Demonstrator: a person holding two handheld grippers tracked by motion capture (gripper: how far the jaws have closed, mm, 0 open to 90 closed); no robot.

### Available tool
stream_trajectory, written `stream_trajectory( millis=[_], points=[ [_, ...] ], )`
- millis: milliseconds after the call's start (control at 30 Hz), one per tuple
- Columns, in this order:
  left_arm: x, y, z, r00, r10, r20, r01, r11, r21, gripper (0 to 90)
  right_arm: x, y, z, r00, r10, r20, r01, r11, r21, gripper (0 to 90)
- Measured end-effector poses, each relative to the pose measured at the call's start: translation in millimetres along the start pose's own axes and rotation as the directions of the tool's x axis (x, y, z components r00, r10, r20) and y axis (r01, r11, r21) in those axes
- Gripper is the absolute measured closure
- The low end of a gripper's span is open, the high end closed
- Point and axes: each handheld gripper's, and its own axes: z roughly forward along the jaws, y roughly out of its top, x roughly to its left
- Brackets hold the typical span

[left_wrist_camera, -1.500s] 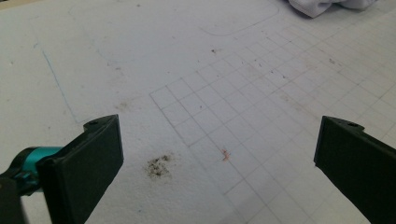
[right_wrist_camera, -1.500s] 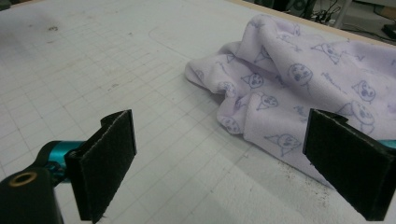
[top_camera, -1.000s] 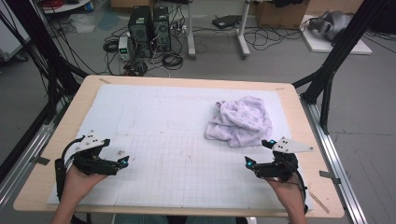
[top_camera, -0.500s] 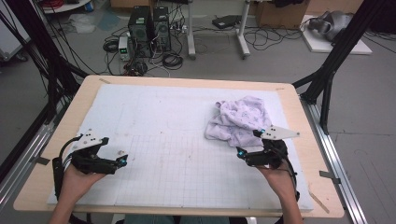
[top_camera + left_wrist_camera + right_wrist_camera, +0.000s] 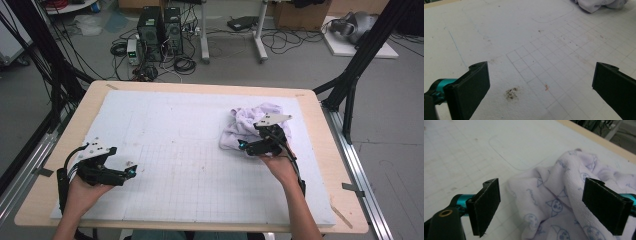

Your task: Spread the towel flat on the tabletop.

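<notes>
A crumpled lilac cloth printed with small cat faces lies at the right of the white gridded mat. My right gripper hovers at the cloth's near edge, pointing left. In the right gripper view the cloth lies between and below the wide-apart jaws of that gripper. The jaws have just been closing a little and the pads do not press on the fabric. My left gripper rests at the mat's near left, open over bare mat. The cloth shows far off in the left gripper view.
The mat lies on a wooden table with metal rails along both sides. Black frame posts rise at the right and left. Computer towers and cables sit on the floor beyond the far edge.
My right gripper has moved away from the near right of the mat, forward and left, onto the near edge of the cloth. The left gripper has stayed in place.
</notes>
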Motion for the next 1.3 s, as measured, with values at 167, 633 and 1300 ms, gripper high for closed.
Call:
stream_trajectory(
  millis=[167,633,1300],
  points=[
    [-0.3,0.4,3.2,1.0000,-0.002,0.004,0.002,1.0000,0.000,1.8,-11.7,-8.4,24.3,0.9993,0.021,0.030,-0.023,0.997,0.077,20.8],
    [-5.0,-0.3,11.0,0.9997,-0.003,0.024,0.003,1.0000,0.005,1.8,-12.9,-11.4,37.6,0.9975,-0.061,0.034,0.054,0.983,0.173,82.2],
    [-10.1,8.1,9.6,0.9994,0.013,0.033,-0.012,0.9998,-0.013,2.2,81.1,41.6,-16.8,0.9496,-0.150,-0.275,0.131,0.988,-0.086,84.1]
  ],
)
